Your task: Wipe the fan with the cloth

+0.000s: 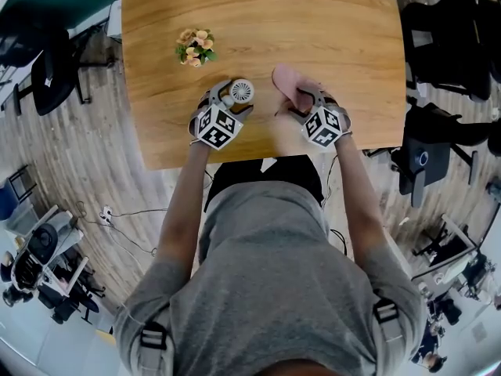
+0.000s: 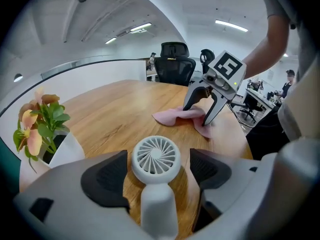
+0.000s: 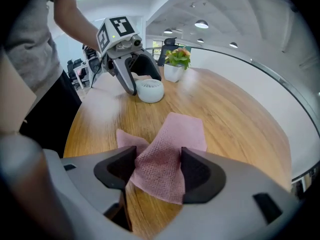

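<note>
I see the small white fan [image 2: 156, 156], round with a spiral grille, on the tabletop [image 1: 313, 22] near its front edge, and the pink waffle cloth [image 3: 182, 129] crumpled just to its right. Both my forearms reach forward side by side, angled down. The left gripper [image 1: 233, 100] stands wide around the fan without touching it; the right gripper [image 3: 157, 166] stands wide, with the cloth between its jaws

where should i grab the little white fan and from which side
Grip the handheld fan by its handle, coming from above on the person's side. It lies flat on the table, grille up, handle pointing back toward the person; the handle is narrow, and holding it probably leaves the grille free to wipe.
</note>
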`<state>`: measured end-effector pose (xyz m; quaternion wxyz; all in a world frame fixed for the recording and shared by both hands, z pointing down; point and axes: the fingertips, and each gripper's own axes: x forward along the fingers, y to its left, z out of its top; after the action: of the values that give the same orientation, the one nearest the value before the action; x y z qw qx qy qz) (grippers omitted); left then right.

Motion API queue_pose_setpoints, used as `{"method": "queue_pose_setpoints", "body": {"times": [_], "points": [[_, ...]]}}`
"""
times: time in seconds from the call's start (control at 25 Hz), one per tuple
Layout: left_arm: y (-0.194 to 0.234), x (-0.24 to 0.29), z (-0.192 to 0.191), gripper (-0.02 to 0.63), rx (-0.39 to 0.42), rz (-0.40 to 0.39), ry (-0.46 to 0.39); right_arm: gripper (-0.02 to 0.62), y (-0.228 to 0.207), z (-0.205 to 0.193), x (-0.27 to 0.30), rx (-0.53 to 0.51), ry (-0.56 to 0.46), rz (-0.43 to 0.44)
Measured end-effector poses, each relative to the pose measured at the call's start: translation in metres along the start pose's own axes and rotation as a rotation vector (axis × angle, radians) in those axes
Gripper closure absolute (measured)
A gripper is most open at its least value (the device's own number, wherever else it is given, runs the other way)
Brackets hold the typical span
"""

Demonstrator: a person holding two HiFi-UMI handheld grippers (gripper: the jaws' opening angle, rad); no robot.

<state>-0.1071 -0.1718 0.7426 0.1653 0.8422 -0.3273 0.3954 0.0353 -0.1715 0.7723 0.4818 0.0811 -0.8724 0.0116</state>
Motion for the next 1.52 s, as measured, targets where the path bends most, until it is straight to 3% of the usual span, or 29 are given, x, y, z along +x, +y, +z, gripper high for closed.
{"method": "queue_pose_setpoints", "body": {"times": [0.36,0.64,0.88,1.2,1.52], "points": [[0.003,0.016,0.004,0.224,0.025,-0.027,0.007,0.433,0.005,0.001,0.001,0.095,-0.042,0.014],[0.000,0.024,0.000,0.224,0.040,-0.044,0.031,0.538,0.004,0.002,0.001,0.108,-0.045,-0.048],[-0.001,0.032,-0.004,0.225,0.042,-0.063,0.043,0.557,0.004,0.002,0.002,0.141,-0.052,-0.078],[-0.001,0.034,-0.005,0.225,0.023,-0.068,0.039,0.563,0.000,-0.003,0.000,0.262,-0.059,-0.074],[0.001,0.022,-0.006,0.225,-0.083,-0.074,0.002,0.563,0.003,0.004,-0.012,0.318,-0.098,-0.075]]}}
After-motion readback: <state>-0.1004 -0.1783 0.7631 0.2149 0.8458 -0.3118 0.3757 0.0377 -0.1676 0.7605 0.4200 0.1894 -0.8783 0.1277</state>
